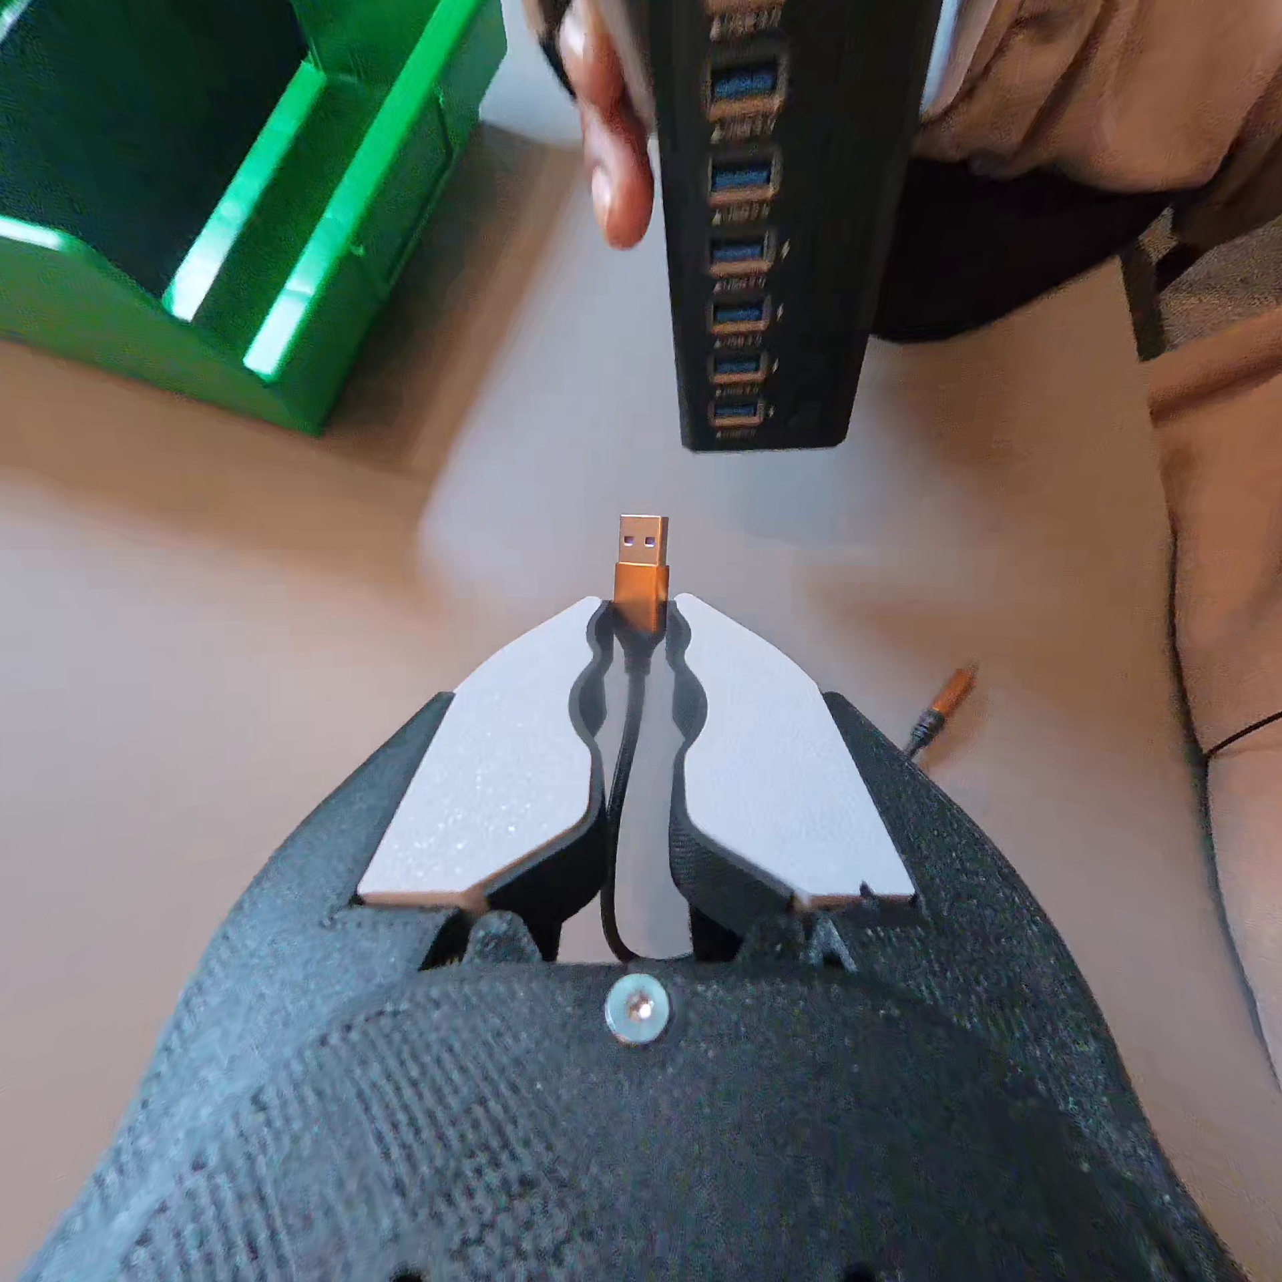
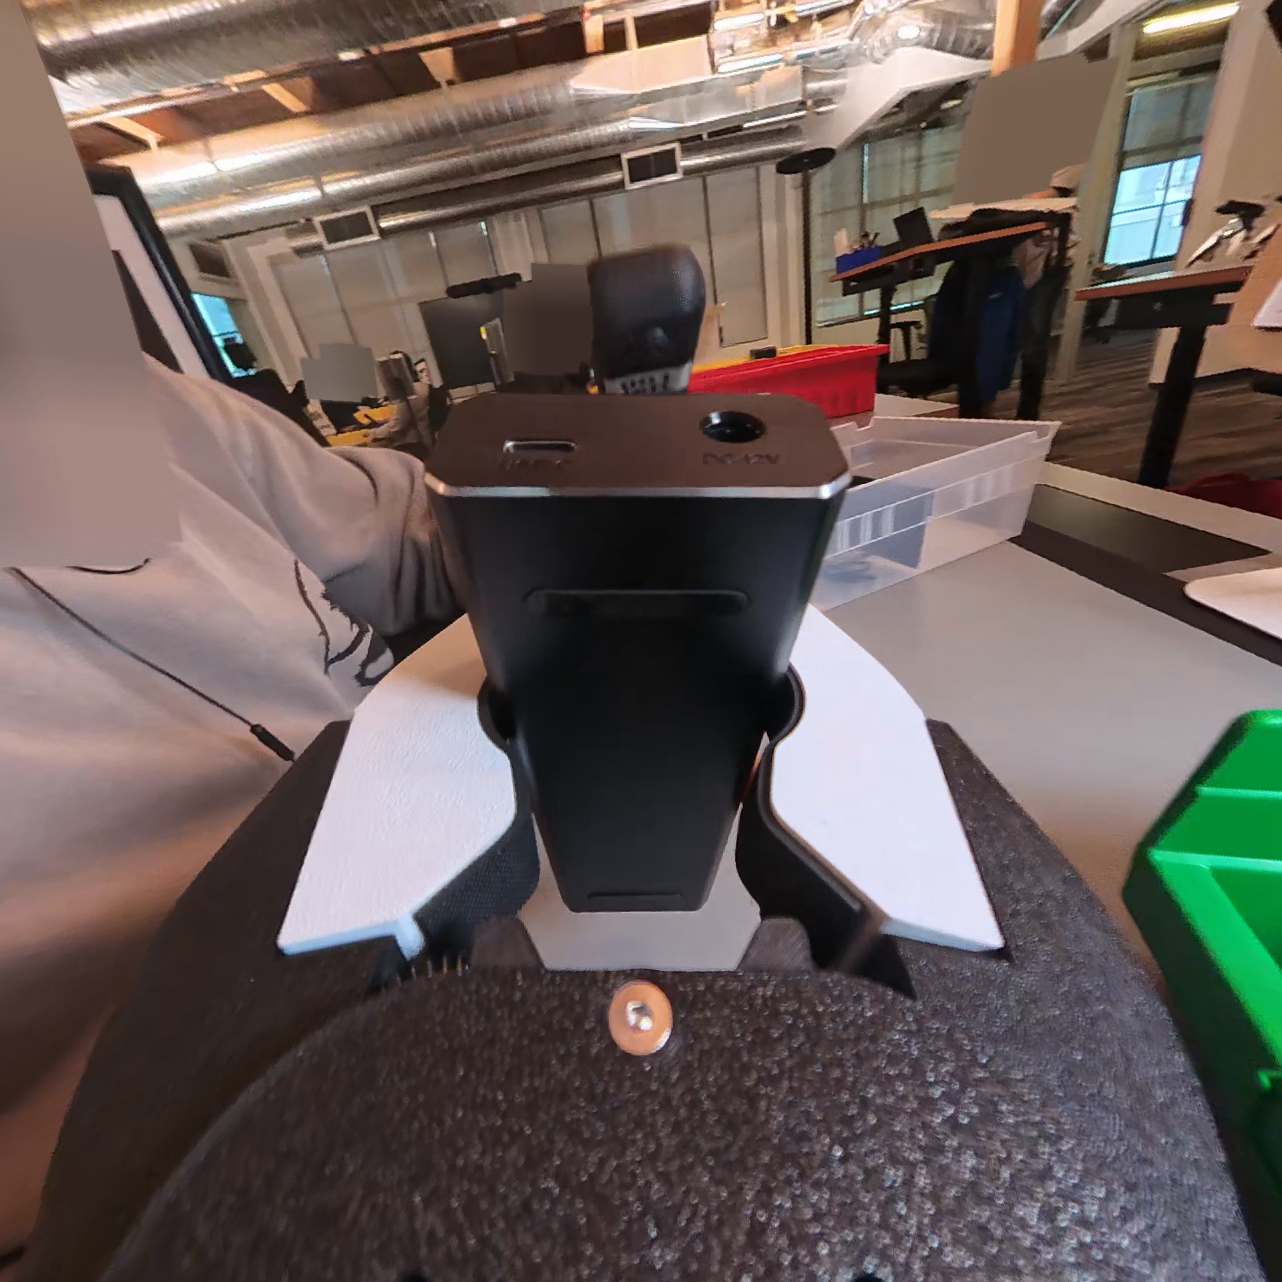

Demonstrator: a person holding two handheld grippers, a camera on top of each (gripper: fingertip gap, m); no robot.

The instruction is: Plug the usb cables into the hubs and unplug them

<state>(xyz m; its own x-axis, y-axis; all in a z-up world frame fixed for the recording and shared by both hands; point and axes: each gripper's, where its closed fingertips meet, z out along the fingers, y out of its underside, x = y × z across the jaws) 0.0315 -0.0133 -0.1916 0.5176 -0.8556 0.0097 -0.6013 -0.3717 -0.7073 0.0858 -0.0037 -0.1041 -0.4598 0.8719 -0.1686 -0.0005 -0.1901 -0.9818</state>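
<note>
USB plug [image 1: 644, 563] clenched in my left tool [image 1: 639, 610], just short of the hub [image 1: 759, 229]; right tool [image 2: 642, 701] grips the hub [image 2: 635, 624] above the table [image 1: 208, 590]. Insertion step: next, align with a port, push straight.

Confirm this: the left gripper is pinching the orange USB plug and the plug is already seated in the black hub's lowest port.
Not seated. In the left wrist view the left gripper does pinch the orange USB plug, but the plug's metal tip is bare, with a clear gap between it and the black hub. The hub's visible ports look empty.
</note>
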